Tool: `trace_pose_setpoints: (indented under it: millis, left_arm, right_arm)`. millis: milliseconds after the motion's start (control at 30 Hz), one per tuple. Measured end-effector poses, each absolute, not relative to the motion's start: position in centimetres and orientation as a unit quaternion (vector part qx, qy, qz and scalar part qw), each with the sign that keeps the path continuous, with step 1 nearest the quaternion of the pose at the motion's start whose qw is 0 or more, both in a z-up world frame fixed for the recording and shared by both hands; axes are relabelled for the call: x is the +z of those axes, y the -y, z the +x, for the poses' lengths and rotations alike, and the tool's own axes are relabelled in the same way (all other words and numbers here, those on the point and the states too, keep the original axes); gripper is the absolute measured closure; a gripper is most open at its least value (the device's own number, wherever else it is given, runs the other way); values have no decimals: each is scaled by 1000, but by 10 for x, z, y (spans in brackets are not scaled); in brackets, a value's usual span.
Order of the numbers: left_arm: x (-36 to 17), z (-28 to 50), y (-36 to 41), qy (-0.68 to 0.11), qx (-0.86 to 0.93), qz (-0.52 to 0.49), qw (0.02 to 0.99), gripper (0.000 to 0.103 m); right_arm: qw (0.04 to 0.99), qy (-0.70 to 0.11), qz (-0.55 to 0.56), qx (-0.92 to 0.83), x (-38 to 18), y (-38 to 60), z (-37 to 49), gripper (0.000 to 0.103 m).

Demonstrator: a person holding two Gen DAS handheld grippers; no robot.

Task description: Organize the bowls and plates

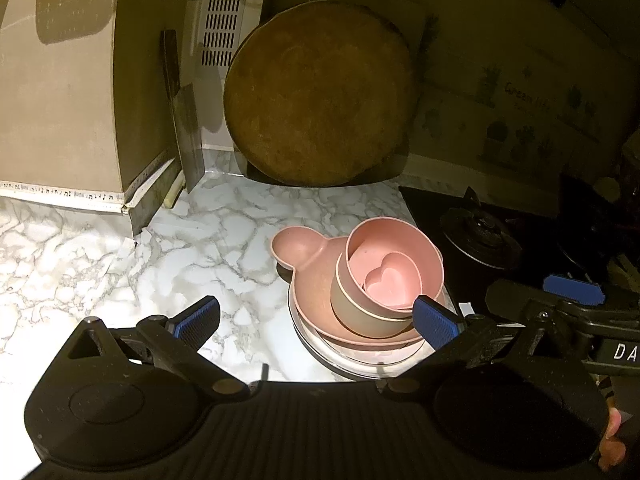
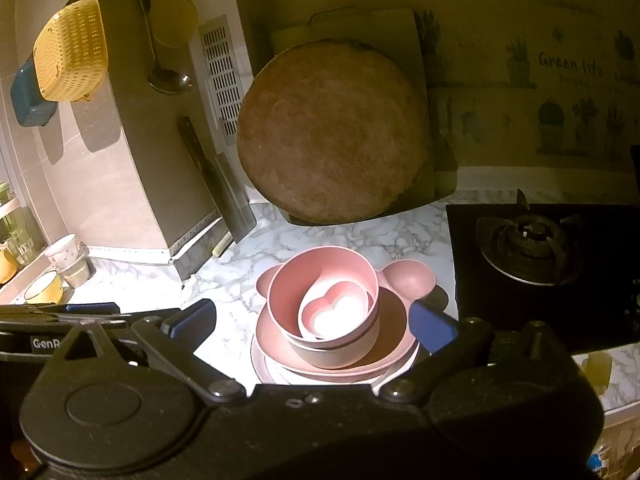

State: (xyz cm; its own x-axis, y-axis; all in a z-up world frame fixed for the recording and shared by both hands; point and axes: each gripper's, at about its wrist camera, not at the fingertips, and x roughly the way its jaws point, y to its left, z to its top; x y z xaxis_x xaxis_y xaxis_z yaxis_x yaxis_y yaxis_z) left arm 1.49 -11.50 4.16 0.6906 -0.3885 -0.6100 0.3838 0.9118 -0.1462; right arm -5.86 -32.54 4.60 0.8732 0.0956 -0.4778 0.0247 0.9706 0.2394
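A stack of pink dishes stands on the marble counter (image 1: 120, 256). A bear-eared pink plate (image 1: 298, 248) lies on wider plates (image 1: 316, 344). On it sits a beige bowl (image 1: 360, 312) holding a pink bowl (image 1: 400, 248) with a small heart-shaped dish (image 1: 394, 284) inside. My left gripper (image 1: 316, 320) is open, low over the counter; its right finger is beside the stack. The right wrist view shows the same stack, with the pink bowl (image 2: 316, 276) and the heart dish (image 2: 336, 312). My right gripper (image 2: 312, 328) is open, with the stack seen between its fingers.
A round wooden board (image 1: 320, 92) leans against the back wall. A cleaver (image 1: 184, 128) stands by the left pillar. The black gas hob (image 2: 532, 244) lies right of the stack. Cups (image 2: 64, 256) sit at far left; a yellow colander (image 2: 72, 52) and ladle (image 2: 160, 60) hang above.
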Motion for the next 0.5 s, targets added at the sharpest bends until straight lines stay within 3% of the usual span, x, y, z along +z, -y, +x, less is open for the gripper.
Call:
trace_pose_setpoints:
  millis: [500]
  left_arm:
    - [37,15,113,-342,-211,-11,916,0]
  right_arm:
    - [957,-262,124,16,43,324,-57,0]
